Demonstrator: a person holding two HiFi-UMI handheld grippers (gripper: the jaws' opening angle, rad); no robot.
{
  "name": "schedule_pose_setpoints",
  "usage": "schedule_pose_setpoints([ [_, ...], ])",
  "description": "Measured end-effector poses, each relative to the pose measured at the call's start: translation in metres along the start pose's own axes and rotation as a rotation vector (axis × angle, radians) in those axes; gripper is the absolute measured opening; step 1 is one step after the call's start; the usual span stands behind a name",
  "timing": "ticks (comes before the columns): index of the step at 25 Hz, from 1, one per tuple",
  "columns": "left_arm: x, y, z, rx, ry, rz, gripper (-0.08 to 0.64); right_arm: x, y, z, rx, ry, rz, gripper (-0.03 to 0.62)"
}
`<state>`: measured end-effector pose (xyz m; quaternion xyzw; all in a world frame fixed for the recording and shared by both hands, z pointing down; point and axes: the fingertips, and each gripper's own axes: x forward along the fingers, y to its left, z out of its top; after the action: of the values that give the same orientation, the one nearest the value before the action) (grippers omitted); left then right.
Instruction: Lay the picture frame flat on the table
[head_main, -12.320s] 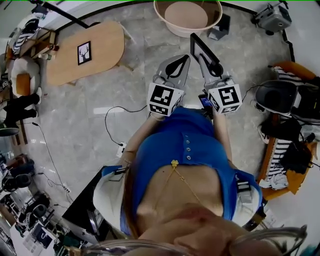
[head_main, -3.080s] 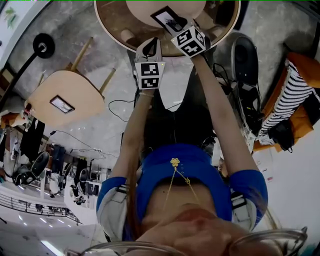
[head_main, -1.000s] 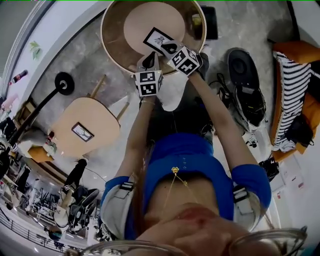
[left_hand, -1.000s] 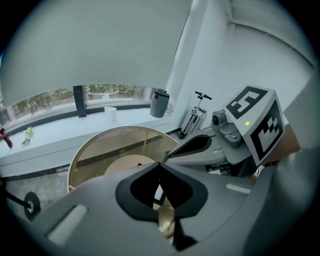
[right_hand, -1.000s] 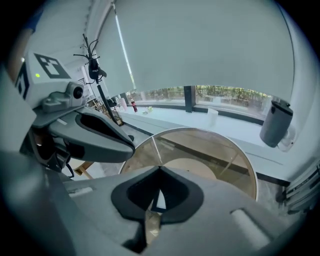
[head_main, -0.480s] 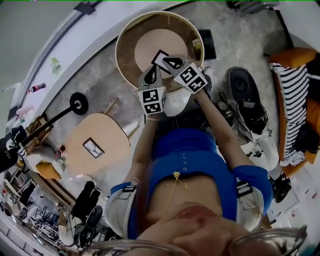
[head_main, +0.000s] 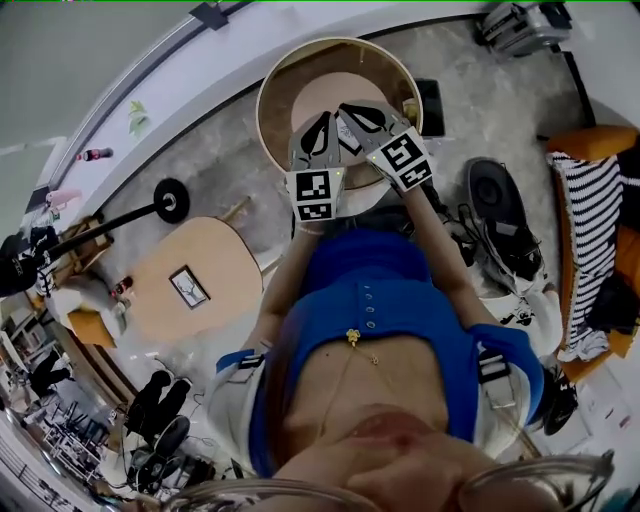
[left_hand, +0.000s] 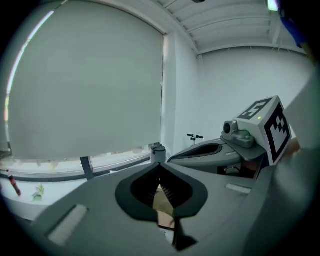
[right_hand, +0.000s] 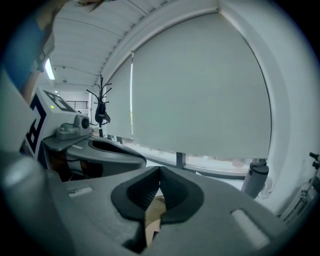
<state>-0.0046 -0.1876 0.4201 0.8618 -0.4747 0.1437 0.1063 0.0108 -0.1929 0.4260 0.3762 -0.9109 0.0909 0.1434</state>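
Observation:
Seen from the head view, both grippers hover side by side over the round wooden table (head_main: 283, 78). The left gripper (head_main: 323, 118) and the right gripper (head_main: 347, 108) are shut, with nothing between their jaws. The picture frame (head_main: 345, 141) lies under them, and only a sliver shows between the two. Both gripper views look up at a window blind. In the left gripper view the left gripper's (left_hand: 160, 165) tips meet, and the right gripper's body (left_hand: 235, 145) sits beside it. The right gripper view shows the right gripper (right_hand: 160, 170) closed, with the left gripper's body (right_hand: 95, 147) alongside.
An oval wooden table (head_main: 165, 300) at the left carries a second small frame (head_main: 189, 287). A floor lamp base (head_main: 172, 200) stands near it. A black box (head_main: 432, 95) sits by the round table, a dark round device (head_main: 490, 188) to its right, and a striped cloth on an orange seat (head_main: 590, 200) further right.
The right gripper, which was at the frame on the round table a second ago, has drawn back beside the left one. Both now cover the frame. The head view has shifted.

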Motion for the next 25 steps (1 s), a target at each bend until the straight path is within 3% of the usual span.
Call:
schedule_pose_setpoints([
  [11,-0.038,0.005,0.085,0.022,-0.196,0.028,-0.006,-0.03,0.012,0.1,-0.116,-0.224,-0.043,0.003],
  [25,-0.068,0.012,0.103,0.053,-0.263,0.112,-0.007,-0.035,0.041,0.129,-0.176,-0.234,0.003,0.003],
])
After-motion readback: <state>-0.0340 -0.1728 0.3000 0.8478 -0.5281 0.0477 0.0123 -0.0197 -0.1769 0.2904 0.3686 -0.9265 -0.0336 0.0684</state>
